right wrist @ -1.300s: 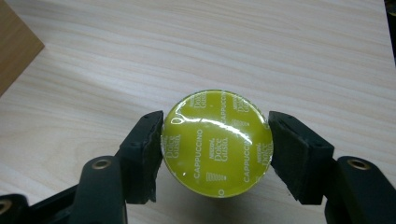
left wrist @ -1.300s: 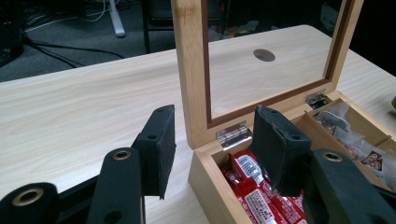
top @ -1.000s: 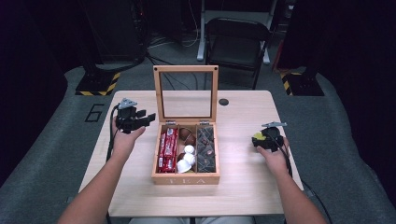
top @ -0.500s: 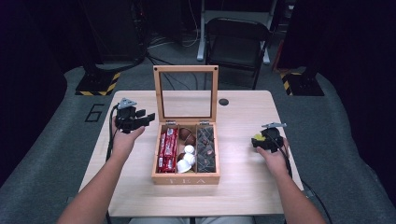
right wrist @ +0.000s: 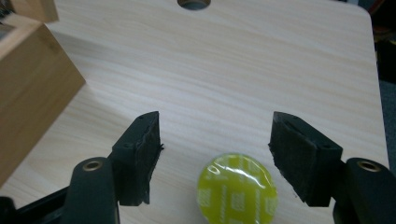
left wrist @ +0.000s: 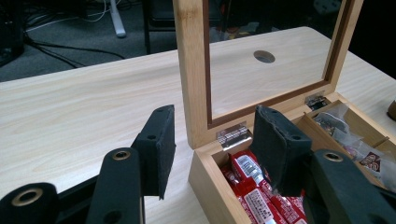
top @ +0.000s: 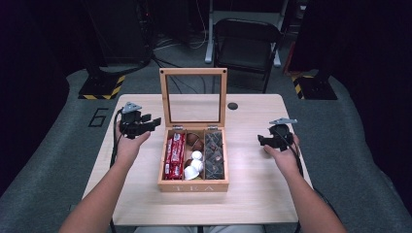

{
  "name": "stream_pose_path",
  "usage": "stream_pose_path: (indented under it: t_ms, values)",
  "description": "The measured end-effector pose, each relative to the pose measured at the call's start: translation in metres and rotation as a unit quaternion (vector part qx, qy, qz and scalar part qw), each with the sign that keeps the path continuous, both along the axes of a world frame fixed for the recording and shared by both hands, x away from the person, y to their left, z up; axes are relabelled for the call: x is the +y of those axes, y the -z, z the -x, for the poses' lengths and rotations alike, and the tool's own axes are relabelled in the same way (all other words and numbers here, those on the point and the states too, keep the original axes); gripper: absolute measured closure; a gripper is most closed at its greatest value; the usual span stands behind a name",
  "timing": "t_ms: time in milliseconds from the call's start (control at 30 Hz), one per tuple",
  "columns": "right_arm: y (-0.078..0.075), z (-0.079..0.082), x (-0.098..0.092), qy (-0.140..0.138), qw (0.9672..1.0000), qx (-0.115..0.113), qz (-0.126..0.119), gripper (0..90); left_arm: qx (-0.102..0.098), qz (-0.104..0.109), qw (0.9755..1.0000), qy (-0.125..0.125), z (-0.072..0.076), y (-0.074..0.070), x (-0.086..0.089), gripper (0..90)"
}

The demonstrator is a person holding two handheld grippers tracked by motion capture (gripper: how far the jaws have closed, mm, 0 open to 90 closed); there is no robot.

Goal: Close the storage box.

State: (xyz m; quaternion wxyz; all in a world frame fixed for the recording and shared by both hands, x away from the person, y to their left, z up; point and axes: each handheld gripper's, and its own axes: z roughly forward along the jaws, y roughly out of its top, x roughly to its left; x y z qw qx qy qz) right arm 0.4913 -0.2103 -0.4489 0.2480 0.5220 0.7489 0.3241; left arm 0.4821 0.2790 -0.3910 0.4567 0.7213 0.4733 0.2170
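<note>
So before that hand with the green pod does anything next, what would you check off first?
1. Right gripper jaws wide enough for the green pod: ok; they have just been opening, with gaps on both sides of the pod.
2. Pod lying flat on the table, foil side up: ok.
3. Lid of the wooden box standing open: ok.
4. Free space in the box for a pod: cannot tell; the compartments look fairly full.
5. Left gripper out of the way: not ok; its open jaws straddle the box's corner by the hinge.
</note>
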Motion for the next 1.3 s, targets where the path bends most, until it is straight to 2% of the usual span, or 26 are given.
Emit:
stream_pose_path:
  t_ms: [167, 200, 233, 267, 300, 400, 600, 733, 1000, 1300]
  values:
    - [-0.014, -0.002, 0.010, -0.013, 0.9999, -0.009, -0.002, 35.2, 0.004, 0.000, 1.0000, -0.001, 0.000, 0.000, 0.000, 48.4]
    - [-0.021, -0.002, 0.016, -0.025, 0.9995, -0.013, -0.011, 36.6, 0.006, -0.002, 1.0000, -0.001, 0.000, 0.001, 0.000, 48.3]
    - [-0.021, -0.002, 0.016, -0.025, 0.9995, -0.013, -0.011, 36.6, 0.007, -0.002, 1.0000, -0.002, 0.000, 0.001, -0.001, 48.3]
    - [-0.028, -0.002, 0.024, -0.038, 0.9991, -0.018, -0.009, 37.3, 0.008, -0.003, 1.0000, -0.001, -0.001, 0.001, -0.001, 48.4]
    - [-0.028, -0.002, 0.024, -0.038, 0.9991, -0.018, -0.009, 37.3, 0.007, -0.002, 1.0000, -0.002, -0.001, 0.001, 0.000, 48.4]
    - [-0.044, -0.004, 0.038, -0.061, 0.9977, -0.027, -0.011, 37.7, 0.005, 0.000, 1.0000, -0.002, -0.001, 0.001, 0.000, 48.4]
    - [-0.062, -0.007, 0.056, -0.083, 0.9956, -0.030, -0.032, 38.7, 0.006, 0.001, 1.0000, -0.005, 0.000, 0.000, 0.002, 48.4]
    - [-0.070, -0.008, 0.068, -0.098, 0.9941, -0.031, -0.034, 39.1, 0.007, 0.001, 1.0000, -0.006, 0.000, 0.000, 0.003, 48.4]
    - [-0.077, -0.015, 0.084, -0.114, 0.9926, -0.035, -0.024, 39.7, 0.006, 0.004, 1.0000, -0.005, 0.000, -0.001, 0.003, 48.3]
    - [-0.074, -0.027, 0.101, -0.124, 0.9912, -0.029, -0.036, 41.6, 0.007, 0.002, 1.0000, 0.000, 0.001, -0.001, 0.002, 48.4]
